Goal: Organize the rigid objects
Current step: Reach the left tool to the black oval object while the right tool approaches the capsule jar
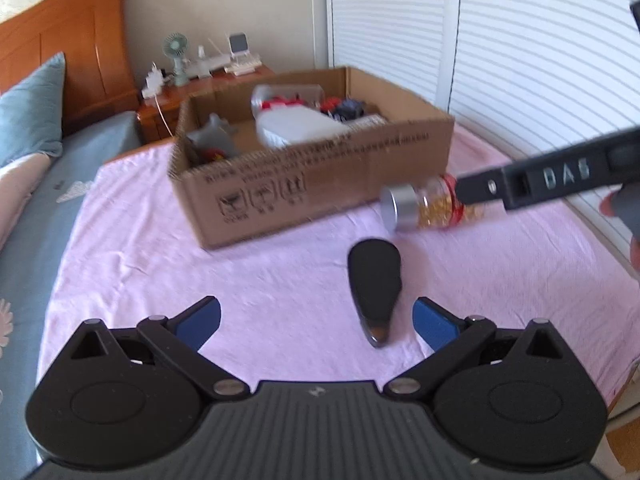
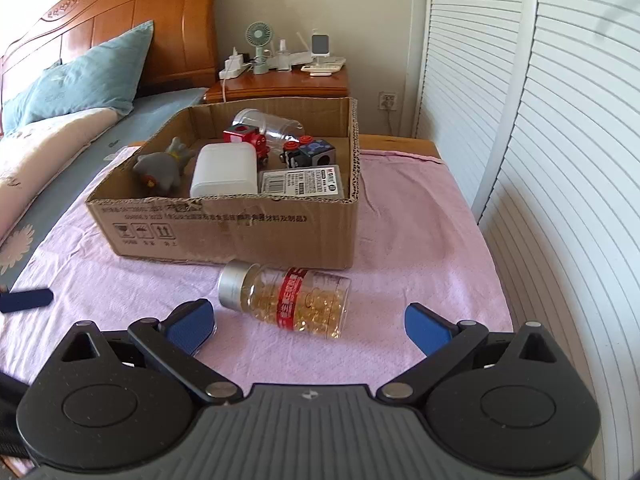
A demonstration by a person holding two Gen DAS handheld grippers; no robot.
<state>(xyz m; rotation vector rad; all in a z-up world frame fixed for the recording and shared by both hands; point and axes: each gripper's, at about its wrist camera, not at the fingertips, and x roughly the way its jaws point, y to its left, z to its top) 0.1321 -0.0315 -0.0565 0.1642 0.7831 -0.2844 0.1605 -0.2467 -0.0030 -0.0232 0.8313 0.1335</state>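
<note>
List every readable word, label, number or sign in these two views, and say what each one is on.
"DAS": raised letters on the right gripper's arm, seen from the left wrist.
Three handling pictograms and lines of print on the cardboard box front: too small to read.
Red label on the capsule bottle: unreadable.
Barcode label on the flat white pack in the box: too small to read.
Nothing else bears text.

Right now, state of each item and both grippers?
capsule bottle: capped, on its side outside the box
cardboard box: open-topped, partly filled
black object: loose on the pink cloth
left gripper: open, empty
right gripper: open, empty, bottle just ahead
</note>
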